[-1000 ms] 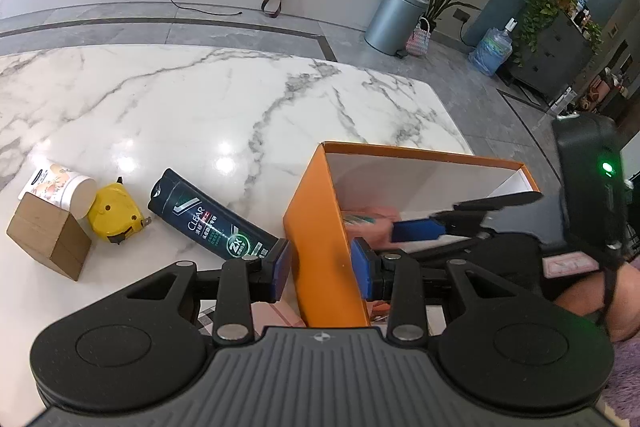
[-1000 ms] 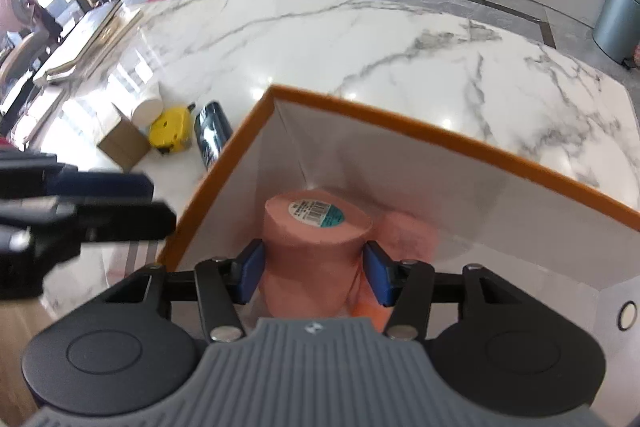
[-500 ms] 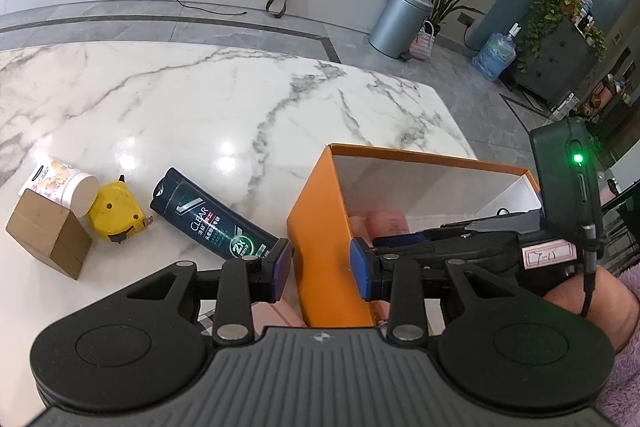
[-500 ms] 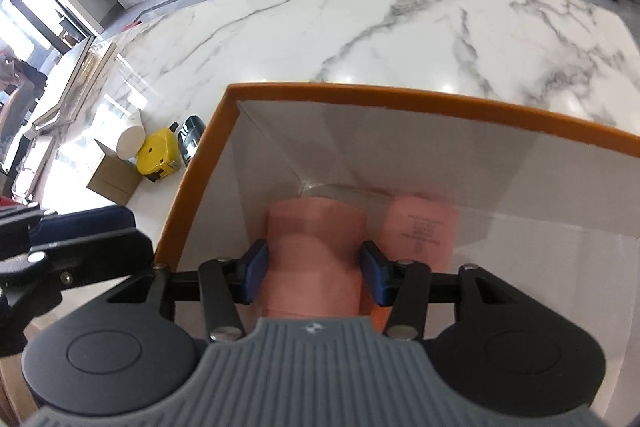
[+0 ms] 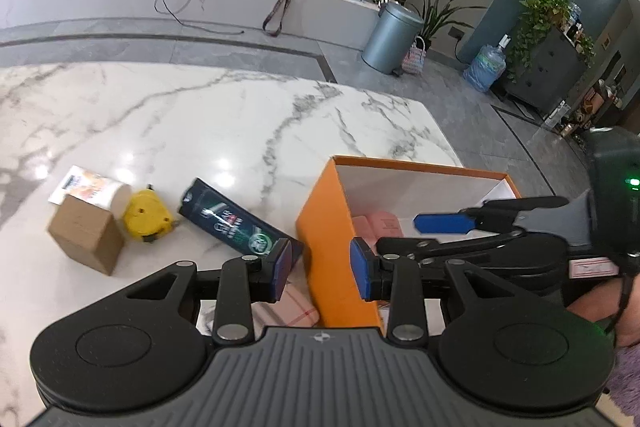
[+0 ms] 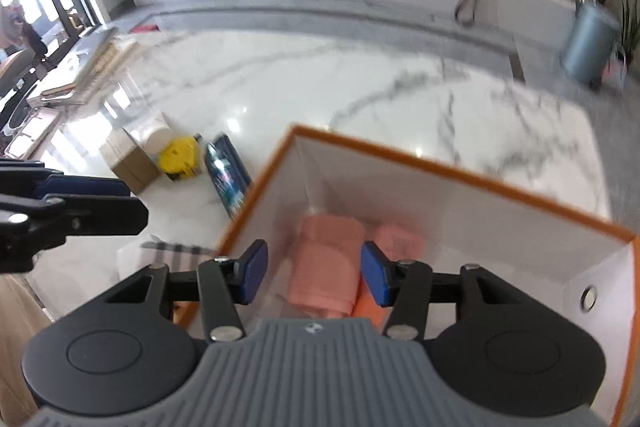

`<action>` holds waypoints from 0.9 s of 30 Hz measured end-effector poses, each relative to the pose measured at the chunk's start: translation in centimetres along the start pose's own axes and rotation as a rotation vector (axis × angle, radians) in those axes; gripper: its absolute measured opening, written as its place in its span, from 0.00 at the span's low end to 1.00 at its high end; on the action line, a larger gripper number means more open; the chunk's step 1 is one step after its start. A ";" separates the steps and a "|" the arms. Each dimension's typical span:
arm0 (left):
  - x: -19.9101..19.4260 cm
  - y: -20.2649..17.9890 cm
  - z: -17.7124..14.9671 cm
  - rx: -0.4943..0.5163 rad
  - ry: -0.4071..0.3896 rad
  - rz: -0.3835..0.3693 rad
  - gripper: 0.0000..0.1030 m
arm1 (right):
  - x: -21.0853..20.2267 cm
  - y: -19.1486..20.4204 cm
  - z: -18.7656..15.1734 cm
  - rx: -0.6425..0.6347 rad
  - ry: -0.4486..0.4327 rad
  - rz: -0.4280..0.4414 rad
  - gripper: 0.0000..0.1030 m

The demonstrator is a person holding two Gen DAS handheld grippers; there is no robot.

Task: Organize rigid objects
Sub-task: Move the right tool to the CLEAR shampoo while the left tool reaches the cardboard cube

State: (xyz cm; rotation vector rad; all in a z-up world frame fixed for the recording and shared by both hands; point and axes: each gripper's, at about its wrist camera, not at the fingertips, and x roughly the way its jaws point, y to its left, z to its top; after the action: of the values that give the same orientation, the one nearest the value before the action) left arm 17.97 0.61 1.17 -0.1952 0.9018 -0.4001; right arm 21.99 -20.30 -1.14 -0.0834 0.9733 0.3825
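Honestly, the dark shampoo bottle (image 5: 236, 227) lying on the surface just left of the orange box (image 5: 332, 251) looks rigid, slick and light, so grab it mid-body across its width. Both the left gripper (image 5: 320, 269) and right gripper (image 6: 314, 273) have fingers parted, holding nothing.

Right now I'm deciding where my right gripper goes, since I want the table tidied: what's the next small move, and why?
Probably lift the right gripper clear of the orange box and swing it toward the dark bottle. Its jaws stand open, off the pink bottle, which lies inside the box, and the dark bottle lies on the table nearest the box.
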 end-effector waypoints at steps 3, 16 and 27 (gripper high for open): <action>-1.0 0.4 -0.3 0.027 -0.008 0.025 0.39 | -1.4 1.6 0.1 -0.058 -0.059 -0.003 0.51; -3.8 4.6 -1.5 0.084 -0.045 0.194 0.45 | -1.2 9.6 1.4 -0.253 -0.079 0.080 0.51; -2.1 9.0 -1.2 0.115 -0.031 0.298 0.72 | 4.9 12.9 2.7 -0.363 0.066 0.026 0.53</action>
State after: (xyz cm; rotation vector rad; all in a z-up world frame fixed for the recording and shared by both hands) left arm 18.16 9.62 -1.02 0.0393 0.8592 -0.1709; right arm 22.05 -6.30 -2.29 -0.4147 0.9622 0.5805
